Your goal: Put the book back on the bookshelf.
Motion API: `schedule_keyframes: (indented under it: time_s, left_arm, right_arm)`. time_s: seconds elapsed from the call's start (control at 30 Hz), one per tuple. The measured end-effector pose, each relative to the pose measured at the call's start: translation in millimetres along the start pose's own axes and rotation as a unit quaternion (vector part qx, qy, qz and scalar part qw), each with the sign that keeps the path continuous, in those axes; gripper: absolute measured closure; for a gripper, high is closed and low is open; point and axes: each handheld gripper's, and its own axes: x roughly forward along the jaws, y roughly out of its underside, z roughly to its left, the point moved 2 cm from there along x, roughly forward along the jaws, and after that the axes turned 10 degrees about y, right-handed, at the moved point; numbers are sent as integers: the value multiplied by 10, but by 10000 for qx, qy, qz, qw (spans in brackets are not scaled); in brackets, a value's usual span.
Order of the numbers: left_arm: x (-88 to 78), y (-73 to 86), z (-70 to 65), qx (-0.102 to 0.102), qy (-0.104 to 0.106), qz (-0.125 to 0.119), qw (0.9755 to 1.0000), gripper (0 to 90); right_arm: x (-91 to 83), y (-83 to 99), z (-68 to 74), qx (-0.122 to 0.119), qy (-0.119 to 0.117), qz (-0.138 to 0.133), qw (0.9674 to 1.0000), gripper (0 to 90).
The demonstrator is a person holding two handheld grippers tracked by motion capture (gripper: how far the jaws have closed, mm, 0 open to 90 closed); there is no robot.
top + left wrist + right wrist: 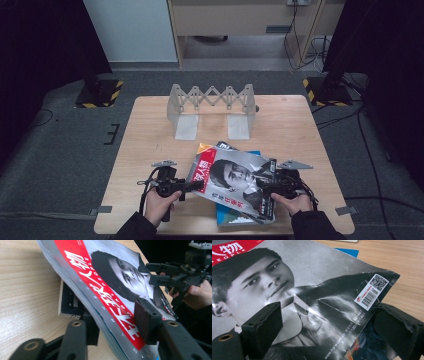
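**A:** What lies on the table?

**B:** A pale wooden table (150,125) holds a glossy magazine with a red title band and a black-and-white portrait cover (235,182). It sits near the front edge, between the person's two hands, tilted, with its spine edge lifted off the wood. Beneath it lie a blue-covered book (227,215) and another dark-edged book (67,302). Farther back stands a pale grey folding rack with a criss-cross lattice (212,107), well apart from the magazine.

**A:** What is the left gripper doing?

**B:** The left gripper (192,186) straddles the magazine's red spine edge. One black jaw is under the pages and one rests on the cover. The gap between them is narrow, and the upper pad touches the red band.

**A:** And the right gripper?

**B:** The right gripper (270,185) is at the opposite edge, by the barcode label (372,291). Its jaws stand wide, one on each side of the cover's crumpled corner, not pressing it.
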Motion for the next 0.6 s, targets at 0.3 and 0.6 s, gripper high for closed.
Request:
schedule_keyframes:
  time_s: [0.3,0.6]
  left_arm:
    - [-44,-64,-29,-160,108,-18,9998,755]
    - [-73,-150,-113,-128,114,-249,9995,806]
  right_arm:
    - [-18,-24,-21,8,-32,48,10000,104]
    - [-97,-67,-211,320,211,-145,9992,100]
